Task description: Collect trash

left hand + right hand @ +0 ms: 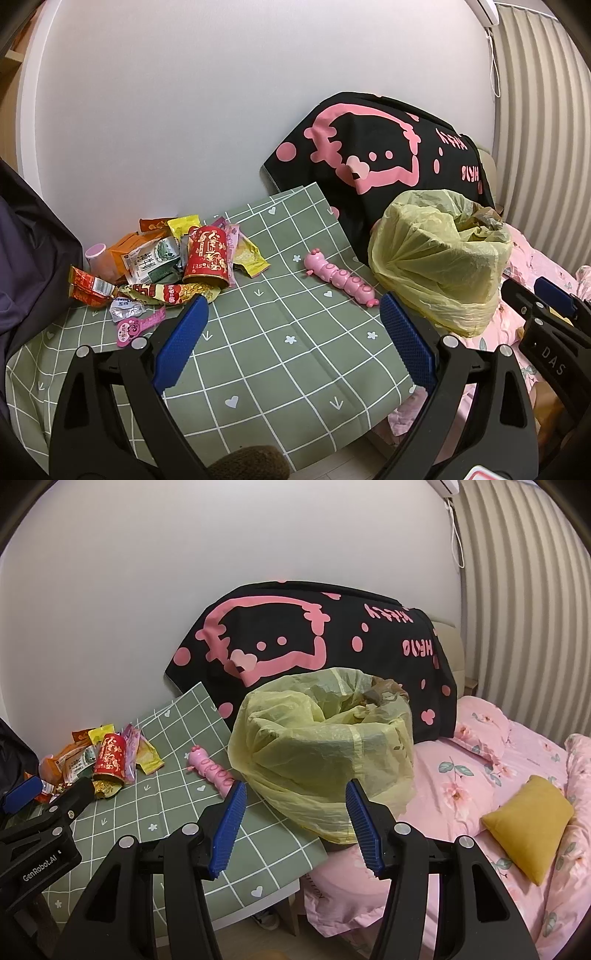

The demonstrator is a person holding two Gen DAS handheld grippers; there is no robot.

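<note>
A pile of snack wrappers (159,258) with a red paper cup (207,254) on its side lies at the far left of the green checked table (280,350); the pile also shows in the right wrist view (92,760). A bin lined with a yellow bag (439,254) (325,753) stands at the table's right edge. My left gripper (293,314) is open and empty above the table's middle. My right gripper (295,797) is open and empty just in front of the bin.
A pink caterpillar toy (340,277) lies between pile and bin. A black and pink cloth (314,638) covers something against the wall. A bed with pink bedding (498,775) and a yellow cushion (528,823) is to the right. Dark fabric (29,258) hangs at left.
</note>
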